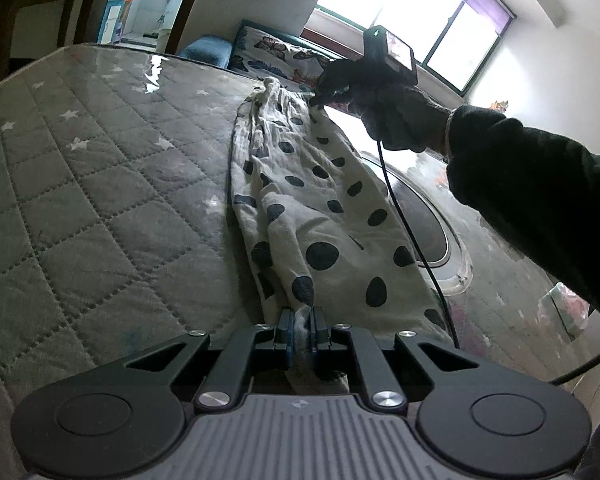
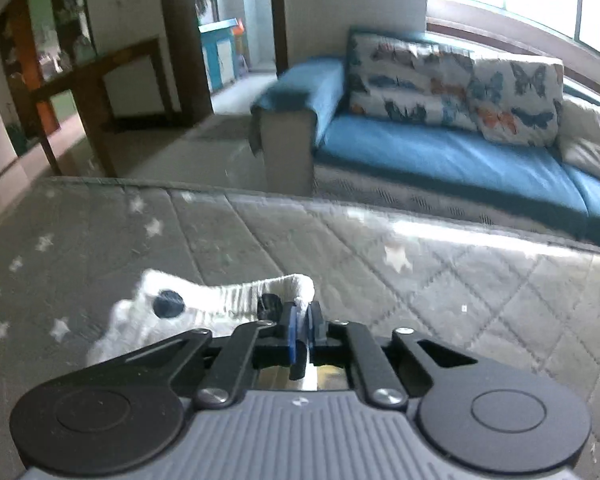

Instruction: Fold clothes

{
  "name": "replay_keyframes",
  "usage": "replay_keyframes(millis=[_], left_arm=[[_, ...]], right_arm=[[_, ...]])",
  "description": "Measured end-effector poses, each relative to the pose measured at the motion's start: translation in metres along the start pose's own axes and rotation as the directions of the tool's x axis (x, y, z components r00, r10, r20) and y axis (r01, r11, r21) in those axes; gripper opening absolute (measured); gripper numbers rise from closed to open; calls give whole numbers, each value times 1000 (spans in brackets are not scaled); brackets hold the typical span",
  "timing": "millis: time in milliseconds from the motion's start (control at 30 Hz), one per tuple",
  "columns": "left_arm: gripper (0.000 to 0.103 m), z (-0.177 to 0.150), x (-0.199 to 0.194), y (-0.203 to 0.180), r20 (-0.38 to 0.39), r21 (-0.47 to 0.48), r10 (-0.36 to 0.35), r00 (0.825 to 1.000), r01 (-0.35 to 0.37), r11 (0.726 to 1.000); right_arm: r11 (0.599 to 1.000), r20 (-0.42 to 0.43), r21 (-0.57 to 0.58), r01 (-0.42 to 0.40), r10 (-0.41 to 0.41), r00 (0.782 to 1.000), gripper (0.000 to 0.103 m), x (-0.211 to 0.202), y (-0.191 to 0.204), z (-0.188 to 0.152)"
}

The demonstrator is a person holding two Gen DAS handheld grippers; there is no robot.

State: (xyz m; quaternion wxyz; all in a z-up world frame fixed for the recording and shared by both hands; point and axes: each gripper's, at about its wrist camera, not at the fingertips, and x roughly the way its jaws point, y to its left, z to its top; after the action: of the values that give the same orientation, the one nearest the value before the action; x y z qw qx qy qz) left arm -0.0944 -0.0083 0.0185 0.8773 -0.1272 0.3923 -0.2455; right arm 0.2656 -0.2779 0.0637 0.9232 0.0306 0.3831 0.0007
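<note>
White cotton with dark dots, the garment (image 1: 300, 200) lies stretched in a long strip down the middle of the frame on the quilted mattress (image 1: 100, 200). The left gripper (image 1: 302, 330) is clenched on its near end at bottom centre; the right gripper (image 1: 320, 100), upper right, pinches the far end. Both bites look thin, so a hard pull could slip the cloth free and spoil the fold. The dangling cable (image 1: 400, 208) crosses the fabric's right edge and may snag it. Right of that, a round glass plate (image 1: 432, 220) sits on the bed; beyond it stand the sofa (image 2: 420, 160) and the butterfly pillows (image 2: 440, 80).
</note>
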Motion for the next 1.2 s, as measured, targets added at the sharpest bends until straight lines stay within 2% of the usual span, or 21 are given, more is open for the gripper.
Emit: replay_keyframes(millis=[133,167,300,433,567,1067,1200], left_arm=[[9,1,-1,-1,3,2,-1,1000,1,1000],[9,1,-1,-2,4,3,0,1000,0,1000],[9,0,-1,-2,7,1,3,1000,-3,1000],[9,0,-2,-2,10,0,5,1000,-5,1000],[9,0,-1,-2,9,-3,5,1000,-5,1000],[9,-1,-1,-5,16,-4,5,1000,-4,1000],[10,-1,-1,-9,24,4,9,1000,-9,1000]], right_arm=[[1000,15,-11,-9,9,1000,18,-8,1,3],[999,32,-32,1,0,999,19,-14,4,5],[996,51,-61,-67,70,996,19,-32,16,10],[974,-42,-135,-180,176,984,19,-32,41,3],[963,-89,-192,-190,176,980,19,-17,64,-6],[983,-58,-76,-166,162,985,18,15,72,7],[977,-64,-82,-199,194,979,19,-9,65,9]])
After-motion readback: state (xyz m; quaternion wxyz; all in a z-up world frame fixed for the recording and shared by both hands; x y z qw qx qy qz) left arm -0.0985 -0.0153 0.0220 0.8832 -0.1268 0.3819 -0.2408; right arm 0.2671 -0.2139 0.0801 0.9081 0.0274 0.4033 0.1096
